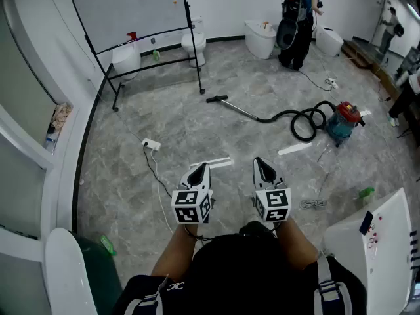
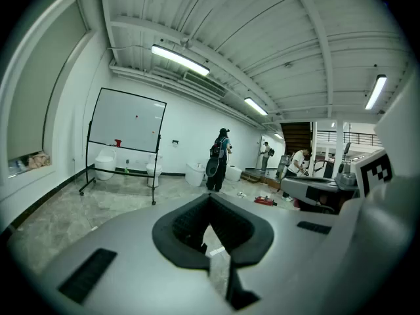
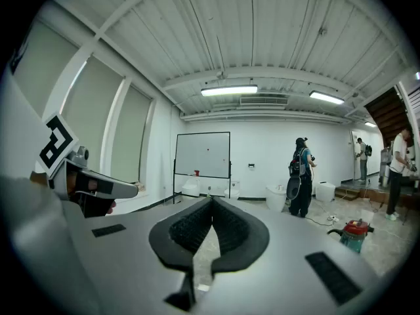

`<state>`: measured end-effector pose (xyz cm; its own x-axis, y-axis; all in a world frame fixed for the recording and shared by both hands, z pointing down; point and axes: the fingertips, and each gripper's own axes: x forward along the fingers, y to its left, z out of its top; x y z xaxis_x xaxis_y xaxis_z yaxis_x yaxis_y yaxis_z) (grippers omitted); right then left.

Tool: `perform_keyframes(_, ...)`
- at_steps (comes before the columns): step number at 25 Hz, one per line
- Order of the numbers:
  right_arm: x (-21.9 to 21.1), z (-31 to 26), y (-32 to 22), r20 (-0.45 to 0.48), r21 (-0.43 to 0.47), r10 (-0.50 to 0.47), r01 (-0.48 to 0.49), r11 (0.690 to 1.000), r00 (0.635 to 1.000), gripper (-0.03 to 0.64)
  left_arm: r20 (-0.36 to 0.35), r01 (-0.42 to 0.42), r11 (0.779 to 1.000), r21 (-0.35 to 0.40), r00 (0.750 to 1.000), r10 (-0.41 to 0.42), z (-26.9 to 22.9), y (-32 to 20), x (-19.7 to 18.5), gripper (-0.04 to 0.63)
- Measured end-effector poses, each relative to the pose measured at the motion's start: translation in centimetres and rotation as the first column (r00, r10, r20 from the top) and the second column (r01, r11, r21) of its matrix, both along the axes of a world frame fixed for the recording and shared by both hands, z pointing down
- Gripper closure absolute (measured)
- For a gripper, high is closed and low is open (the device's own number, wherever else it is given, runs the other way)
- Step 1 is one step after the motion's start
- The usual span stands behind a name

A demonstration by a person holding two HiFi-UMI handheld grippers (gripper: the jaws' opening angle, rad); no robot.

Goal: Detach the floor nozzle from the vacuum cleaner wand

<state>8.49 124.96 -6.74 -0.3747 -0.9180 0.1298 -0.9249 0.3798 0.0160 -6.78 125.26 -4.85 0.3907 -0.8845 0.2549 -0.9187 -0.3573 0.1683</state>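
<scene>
The vacuum cleaner (image 1: pixel 344 121) is a red-and-teal canister lying on the grey floor far ahead, to the right. Its black hose (image 1: pixel 307 120) coils beside it and runs into the metal wand (image 1: pixel 244 111). The black floor nozzle (image 1: pixel 216 99) sits on the wand's left end. My left gripper (image 1: pixel 201 170) and right gripper (image 1: pixel 262 164) are held side by side close to my body, well short of the wand. Both are shut with nothing between the jaws. The canister (image 3: pixel 354 233) shows low at the right of the right gripper view.
A whiteboard on a black frame (image 1: pixel 138 20) stands at the back left among toilets (image 1: pixel 195 43). A person (image 1: pixel 299 21) stands at the back. A power strip (image 1: pixel 151 144) with a cable, white strips (image 1: pixel 294 149), a white machine (image 1: pixel 379 243) at right.
</scene>
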Motion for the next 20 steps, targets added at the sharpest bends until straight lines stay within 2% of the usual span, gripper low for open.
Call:
perform_keyframes(4, -0.2, -0.1, -1.4, 0.044, -0.016, -0.007, 0.008, 1.000, 0.999, 0.606, 0.015, -0.006, 1.000, -0.012, 1.000, 0.007, 0.3, -0.8, -0.2, 0.595)
perform_keyframes(10, -0.3, 0.2, -4.6, 0.044, -0.017, -0.002, 0.003, 1.000, 0.999, 0.606, 0.037, -0.006, 1.000, -0.023, 0.999, 0.007, 1.0, -3.4, -0.6, 0.595)
perform_keyframes(15, -0.7, -0.4, -9.2, 0.068, -0.005, -0.017, 0.017, 1.000, 0.998, 0.606, 0.094, -0.011, 1.000, -0.017, 0.996, 0.012, 1.2, -7.9, -0.7, 0.595)
perform_keyframes(20, -0.2, 0.4, -15.8, 0.058, -0.028, -0.008, 0.010, 1.000, 0.998, 0.607, 0.108, -0.017, 1.000, -0.013, 0.994, 0.018, 1.2, -13.9, 0.0, 0.595)
